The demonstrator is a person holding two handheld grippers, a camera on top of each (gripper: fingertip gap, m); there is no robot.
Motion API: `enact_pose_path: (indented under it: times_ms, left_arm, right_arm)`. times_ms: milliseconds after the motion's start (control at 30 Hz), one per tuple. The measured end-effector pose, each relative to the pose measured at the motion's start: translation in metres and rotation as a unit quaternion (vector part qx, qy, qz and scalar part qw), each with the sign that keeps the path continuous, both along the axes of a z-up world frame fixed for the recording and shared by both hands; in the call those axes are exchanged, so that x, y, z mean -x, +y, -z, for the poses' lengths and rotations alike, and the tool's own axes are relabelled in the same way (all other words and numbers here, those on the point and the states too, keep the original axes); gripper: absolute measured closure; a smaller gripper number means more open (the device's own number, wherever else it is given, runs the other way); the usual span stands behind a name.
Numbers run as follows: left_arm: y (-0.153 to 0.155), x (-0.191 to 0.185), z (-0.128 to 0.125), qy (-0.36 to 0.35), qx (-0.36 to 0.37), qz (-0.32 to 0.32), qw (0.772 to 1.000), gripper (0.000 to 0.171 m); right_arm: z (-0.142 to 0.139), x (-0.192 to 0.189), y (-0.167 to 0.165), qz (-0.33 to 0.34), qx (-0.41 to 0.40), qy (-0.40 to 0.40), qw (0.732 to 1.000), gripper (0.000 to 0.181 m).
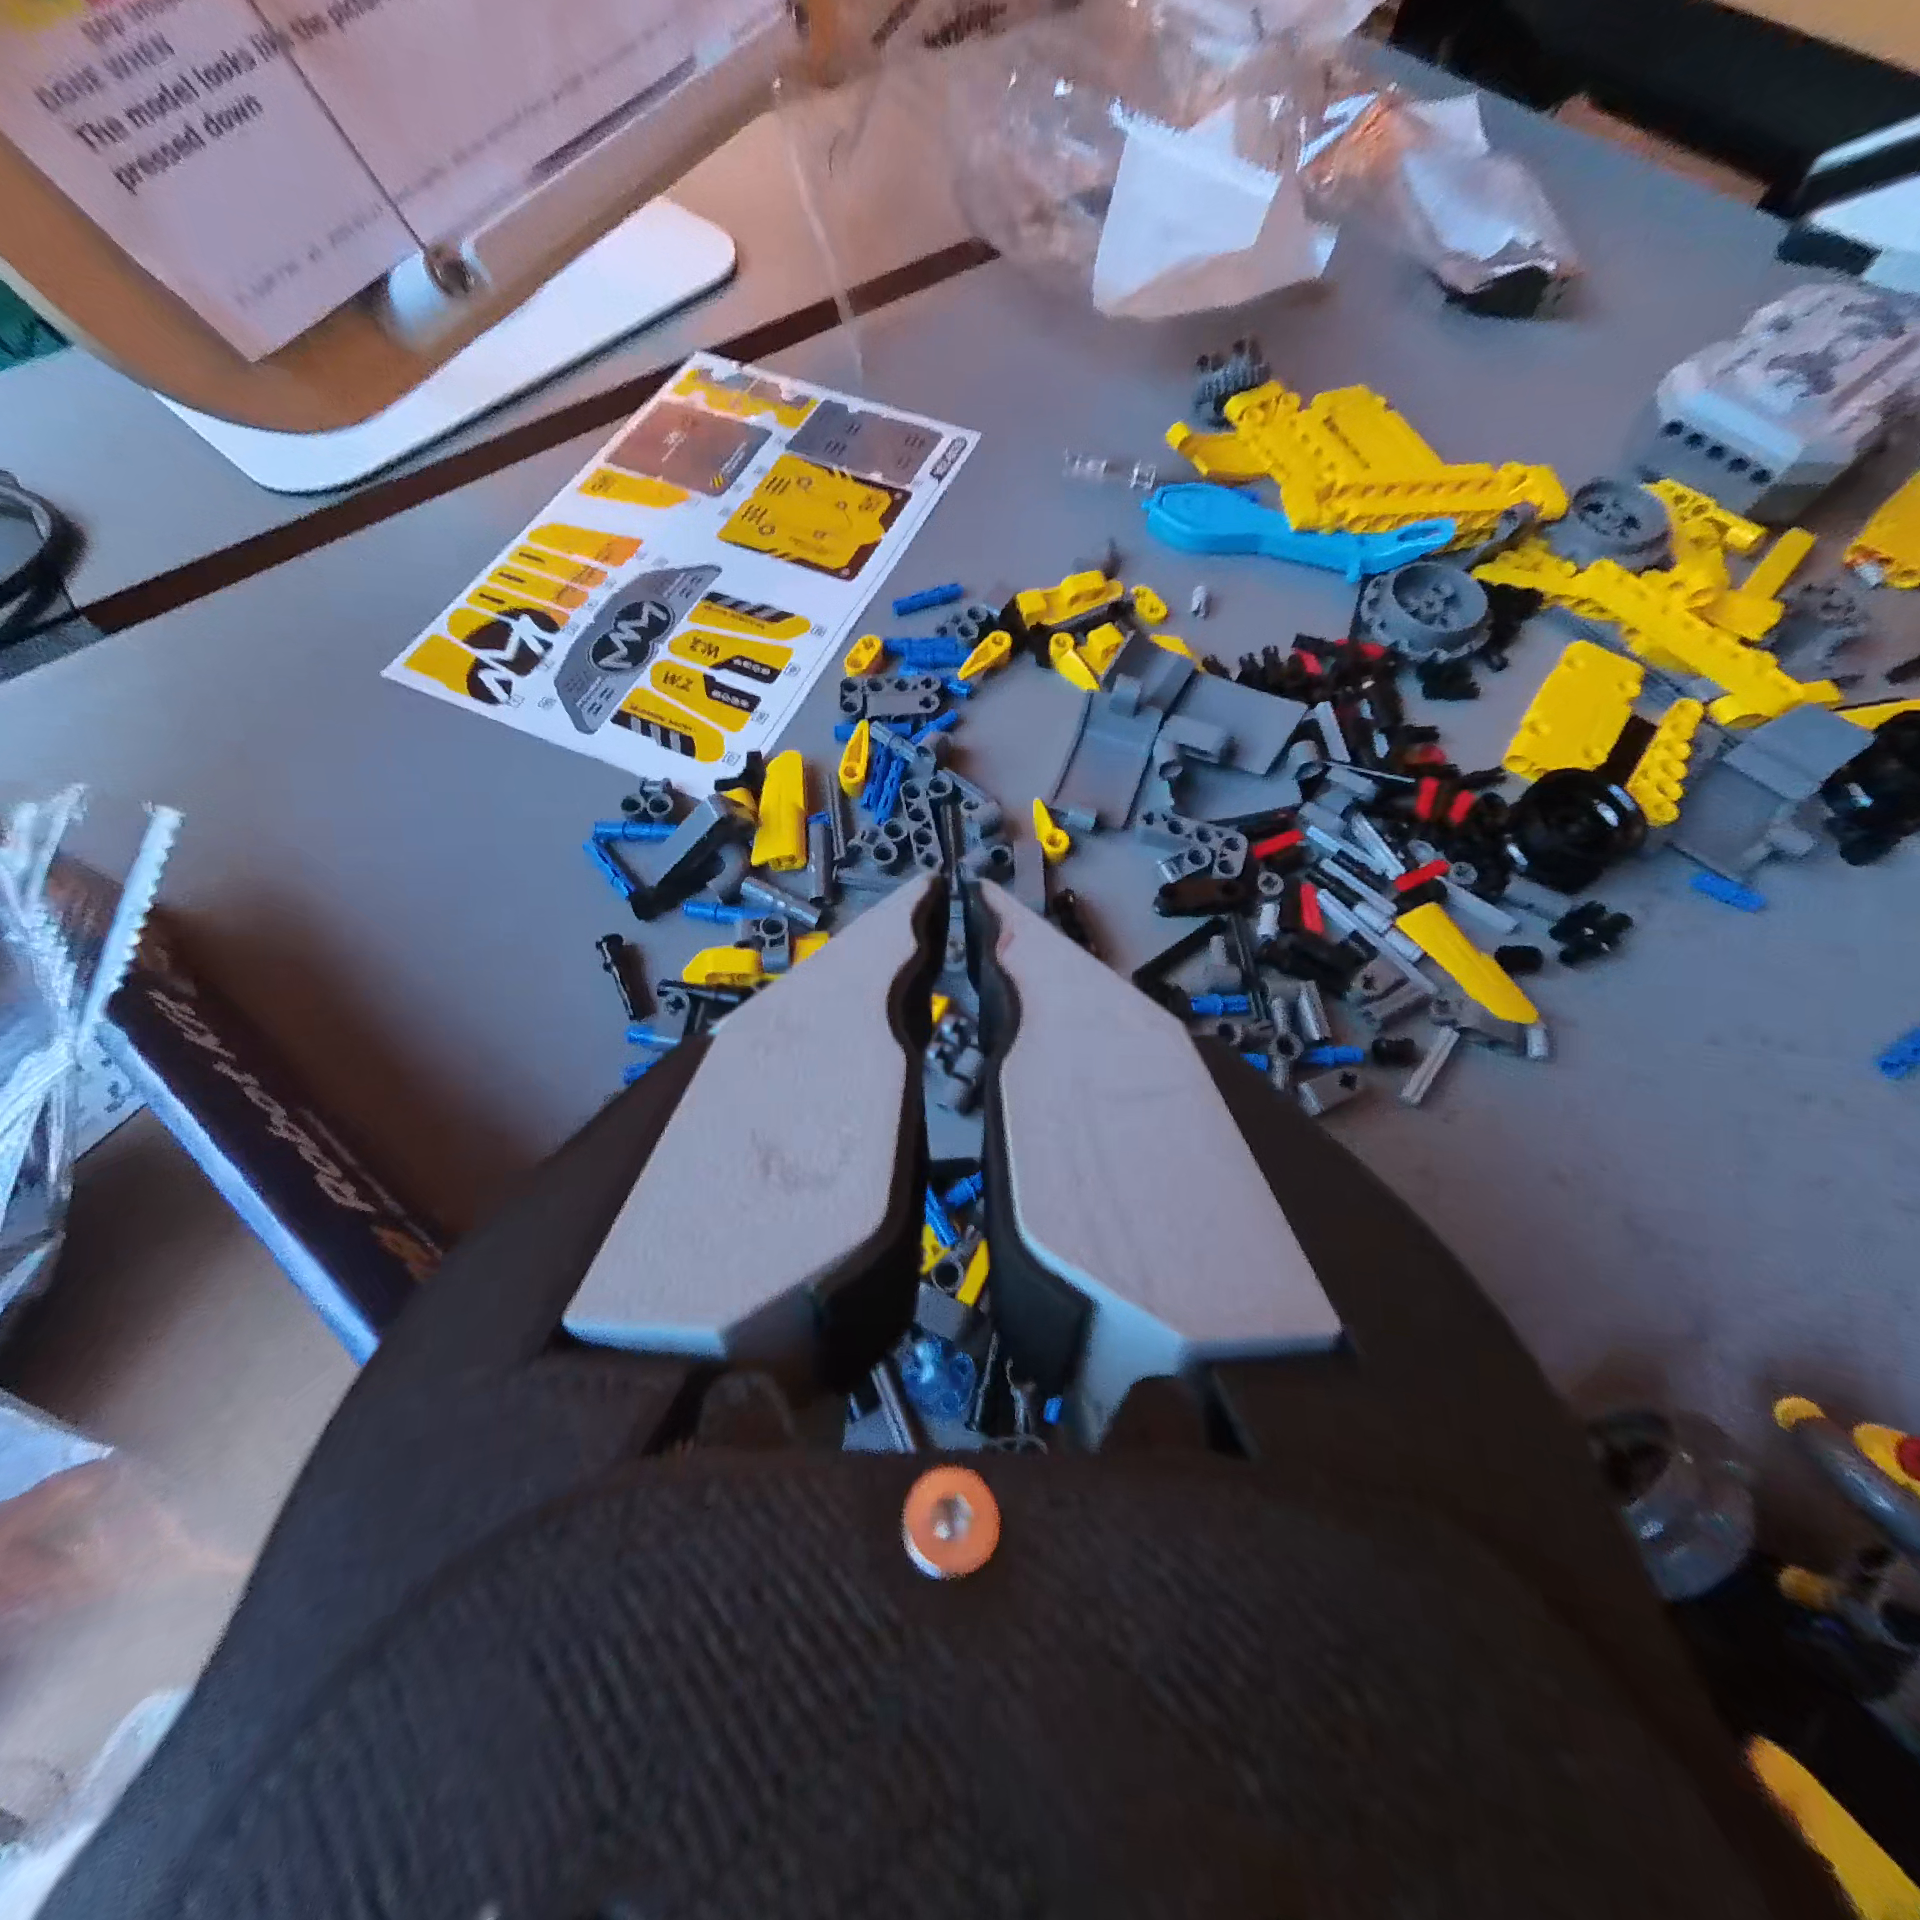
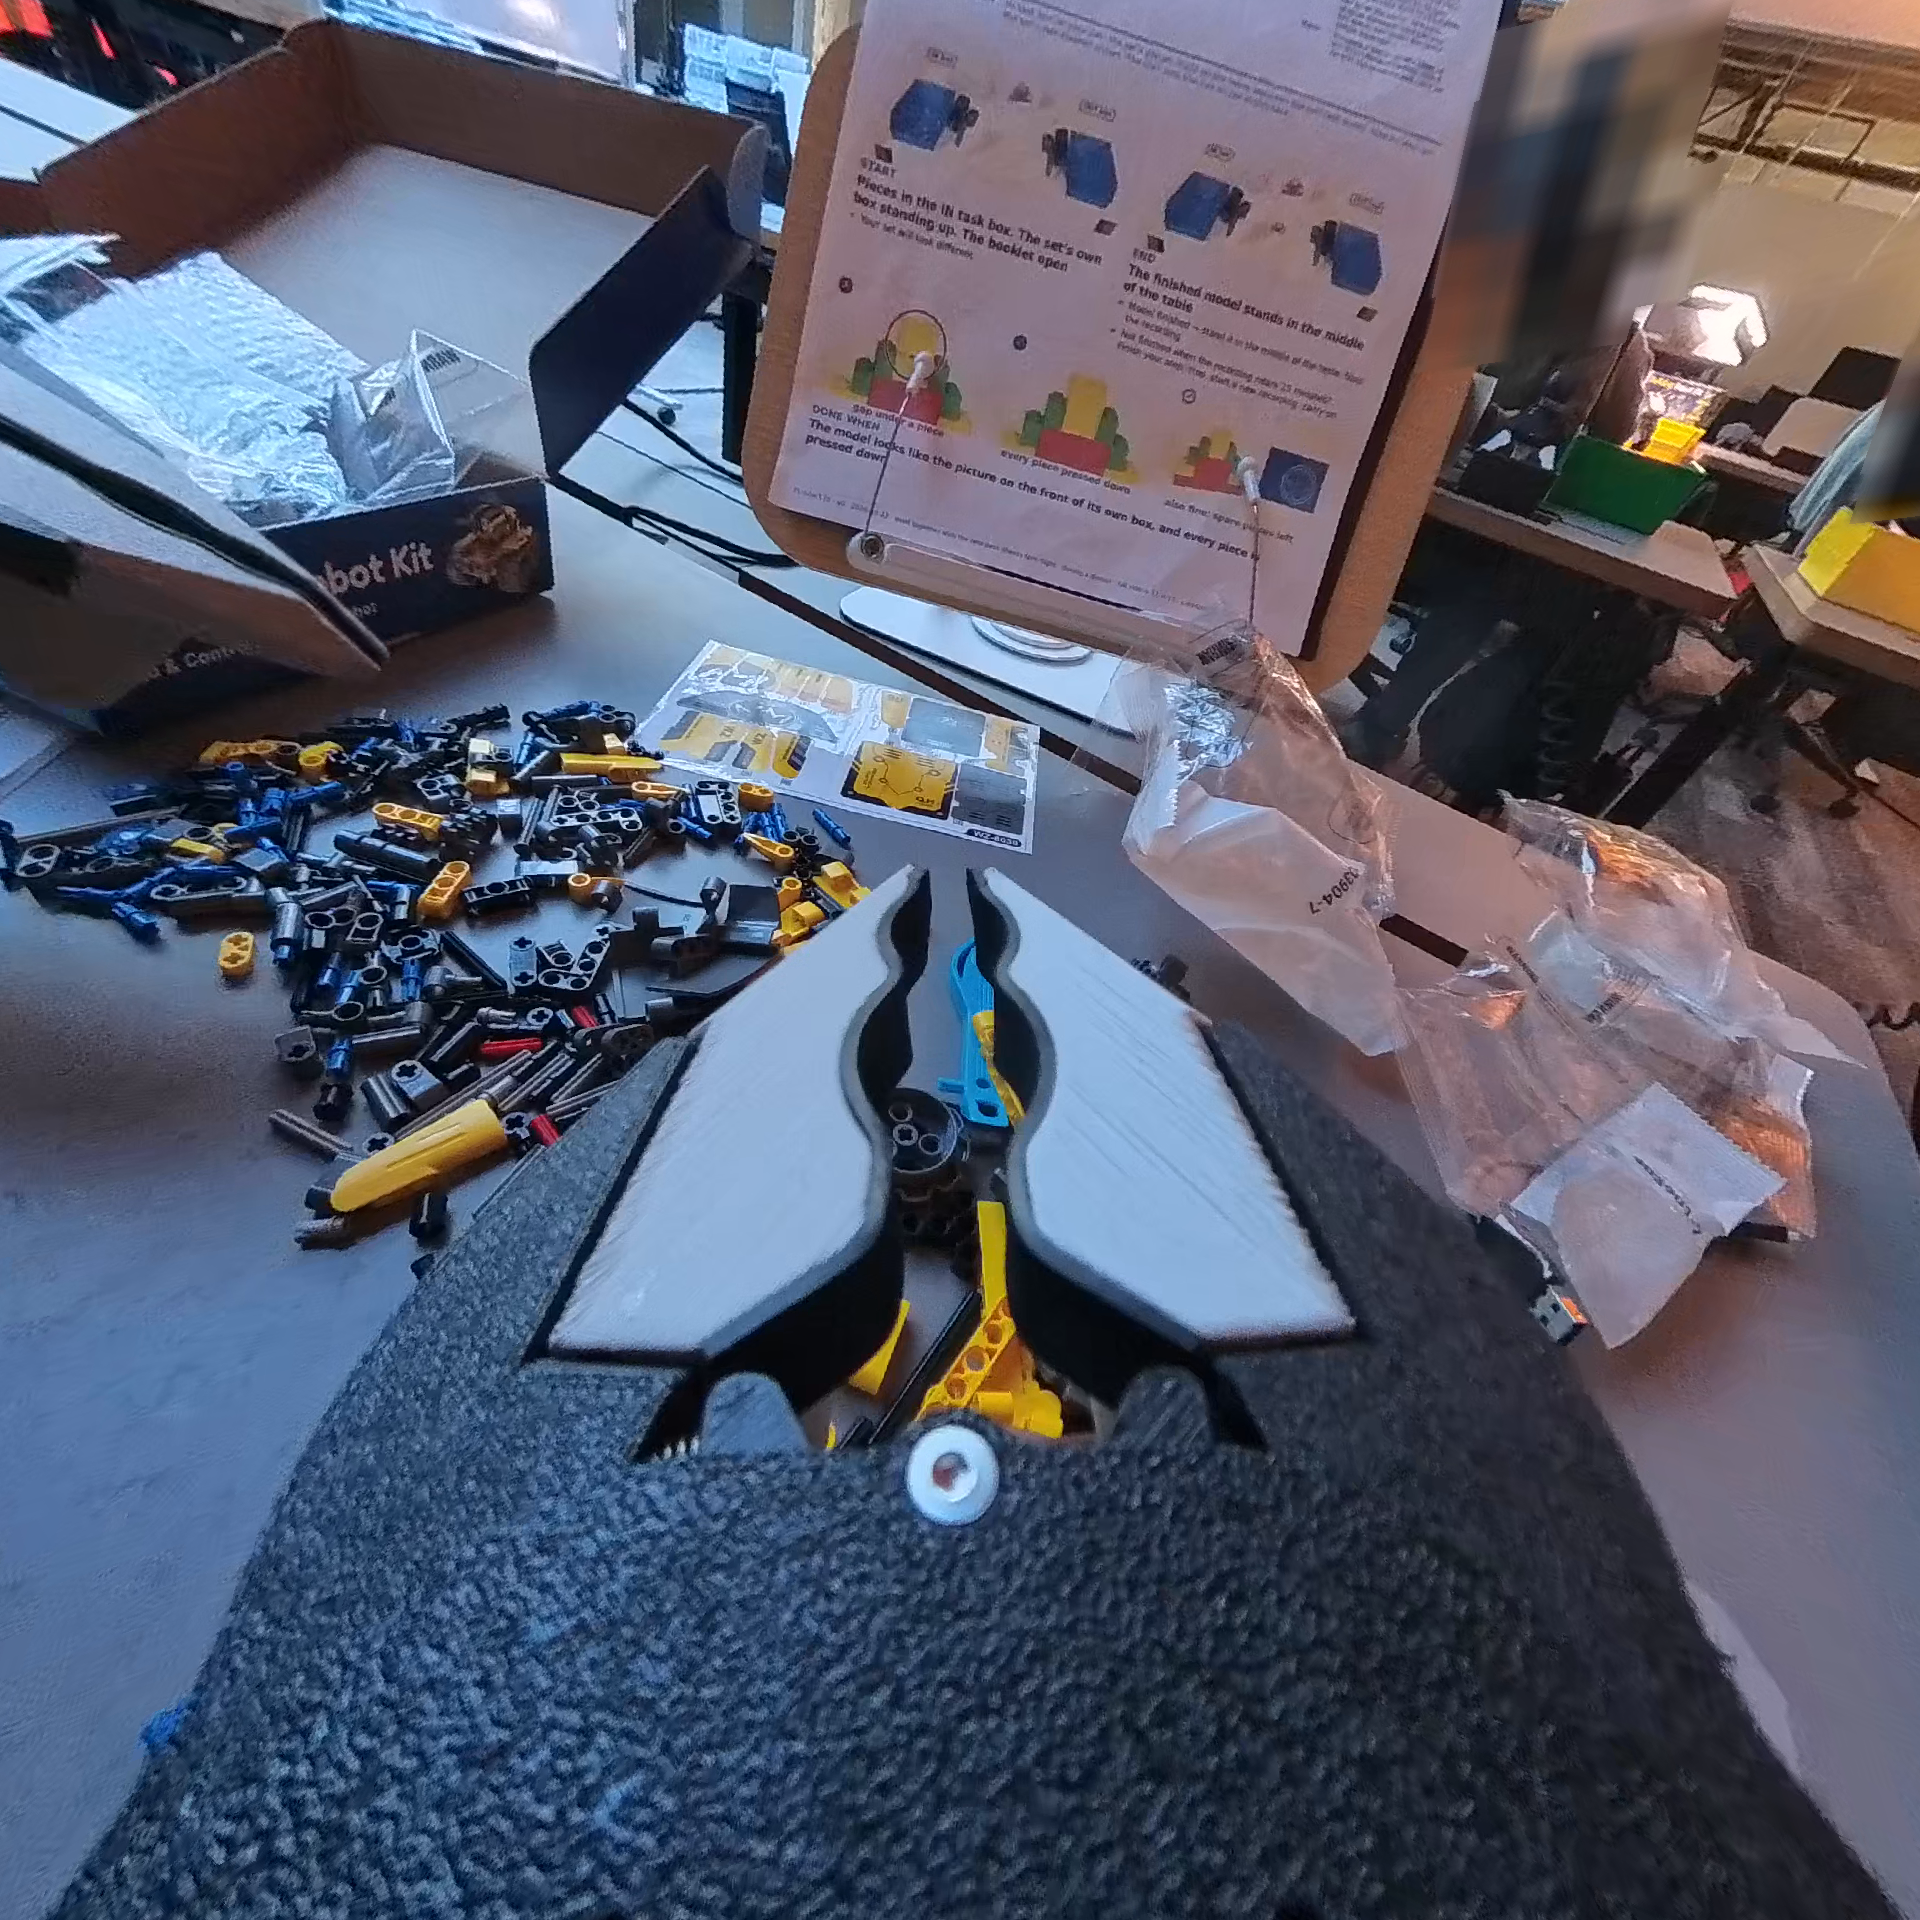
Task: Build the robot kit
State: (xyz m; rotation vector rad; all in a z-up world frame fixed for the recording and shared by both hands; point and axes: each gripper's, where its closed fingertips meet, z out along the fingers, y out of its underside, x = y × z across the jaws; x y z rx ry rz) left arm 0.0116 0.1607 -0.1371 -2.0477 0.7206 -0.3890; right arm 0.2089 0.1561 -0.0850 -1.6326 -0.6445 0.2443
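- The left gripper (image 1: 954,894) hovers above a scatter of small building pieces (image 1: 914,821) on a grey table (image 1: 343,790). Its 2 fingers are almost closed, tips nearly meeting with a thin slit between them. A thin dark sliver sits at the slit; whether it is pinched or merely lies underneath cannot be told.
- Beyond the left tips lie grey, blue and yellow pins and beams. A sticker sheet (image 1: 686,561) lies flat to the upper left of them, and a light blue tool (image 1: 1278,530) lies farther off to the upper right, beside a yellow assembled section (image 1: 1361,457).
- A black wheel (image 1: 1574,831) and grey panels (image 1: 1164,727) sit right of the left gripper, apart from it.
- The right gripper (image 2: 948,883) has its 2 fingers slightly parted, a narrow gap at the tips, with nothing clamped between them.
- Seen through that gap, below the fingers, lie the light blue tool (image 2: 975,1029), a black gear-like wheel (image 2: 920,1143) and yellow beams (image 2: 987,1351).
- Left of the right gripper spreads the pile of loose pieces (image 2: 416,914); a yellow pointed piece (image 2: 426,1169) lies nearest its left finger.
- The sticker sheet (image 2: 852,758) lies just beyond the right tips, and crumpled clear bags (image 2: 1455,935) lie to the right.
- An open cardboard box (image 2: 312,416) stands at the far left, and a printed instruction page on a stand (image 2: 1122,312) rises behind the sheet.
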Motion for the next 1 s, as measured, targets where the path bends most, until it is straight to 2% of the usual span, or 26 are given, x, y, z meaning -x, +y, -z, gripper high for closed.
enact_pose_path:
  times_ms: [200,400,600,667,767,1000]
  left_arm:
    - [0.003,0.007,0.006,0.037,-0.009,-0.004,0.999,0.171]
    - [0.009,0.017,0.003,-0.003,0.011,-0.022,1.0,0.171]
    - [0.011,0.024,0.007,0.019,0.008,-0.033,0.999,0.171]
    - [0.014,0.027,0.001,-0.002,0.005,-0.045,0.999,0.171]
    - [0.018,0.031,-0.002,-0.037,0.013,-0.062,0.997,0.164]
    - [0.013,0.024,-0.003,-0.038,0.012,-0.045,0.998,0.155]
  right_arm:
    - [0.002,0.001,0.001,-0.001,0.003,-0.004,1.0,0.173]
    - [0.003,-0.007,0.004,0.006,0.008,0.0,1.0,0.173]
    - [-0.004,-0.008,0.002,-0.003,0.007,0.021,1.0,0.172]
    - [-0.005,-0.006,0.0,-0.008,0.006,0.024,1.0,0.172]
    - [-0.008,-0.002,-0.004,-0.019,0.004,0.029,0.999,0.172]
    - [0.002,0.01,-0.007,-0.041,0.027,0.018,0.999,0.171]
